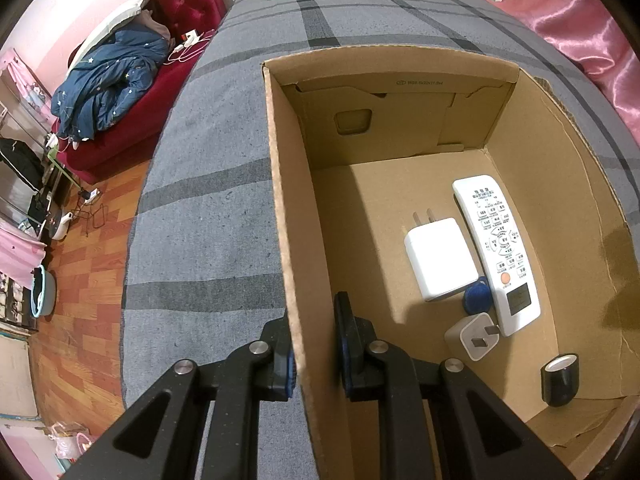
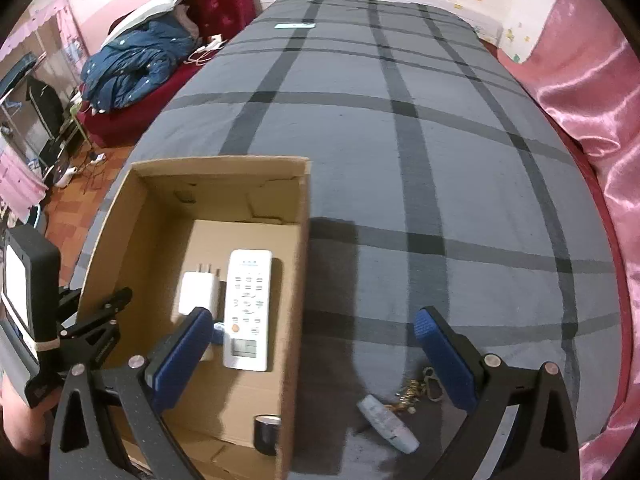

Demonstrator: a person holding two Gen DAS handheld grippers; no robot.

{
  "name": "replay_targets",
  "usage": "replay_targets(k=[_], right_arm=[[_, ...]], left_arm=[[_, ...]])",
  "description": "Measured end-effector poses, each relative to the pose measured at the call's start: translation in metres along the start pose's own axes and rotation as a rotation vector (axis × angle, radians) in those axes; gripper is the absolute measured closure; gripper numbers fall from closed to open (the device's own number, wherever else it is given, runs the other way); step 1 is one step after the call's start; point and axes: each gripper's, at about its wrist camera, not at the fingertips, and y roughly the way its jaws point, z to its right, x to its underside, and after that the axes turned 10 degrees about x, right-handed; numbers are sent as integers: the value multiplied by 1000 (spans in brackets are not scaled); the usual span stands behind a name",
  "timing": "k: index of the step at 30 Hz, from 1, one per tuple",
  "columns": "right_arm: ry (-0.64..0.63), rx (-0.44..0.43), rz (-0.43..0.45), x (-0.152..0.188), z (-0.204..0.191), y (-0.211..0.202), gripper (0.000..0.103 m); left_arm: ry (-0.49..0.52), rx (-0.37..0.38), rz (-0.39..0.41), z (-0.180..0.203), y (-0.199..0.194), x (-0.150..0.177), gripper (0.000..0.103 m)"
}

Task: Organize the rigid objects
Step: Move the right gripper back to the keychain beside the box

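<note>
Box: plain brown cardboard, inside and out. Bedcover: grey with darker grey and near-black stripes crossing in a plaid. Remote: white, grey-marked keys, one orange button, dark screen. Large charger: white. Small plug: white, slightly greyer in shadow. Disc between them: blue. Cylinder: black with a pale top. Gripper pads: blue on black frames. Sofa: deep red (blue star-print quilt on it). Curtain: glossy pink. Floor: orange-brown wood blocks.
</note>
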Motion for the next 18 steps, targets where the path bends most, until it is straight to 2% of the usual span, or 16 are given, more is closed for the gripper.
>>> replay_targets(k=[10, 18], right_arm=[[60, 46, -24, 12, 46, 8, 0], [109, 76, -87, 31, 75, 33, 0]], left_arm=[[1, -1, 0, 0, 0, 1, 85], [1, -2, 1, 0, 0, 1, 85]])
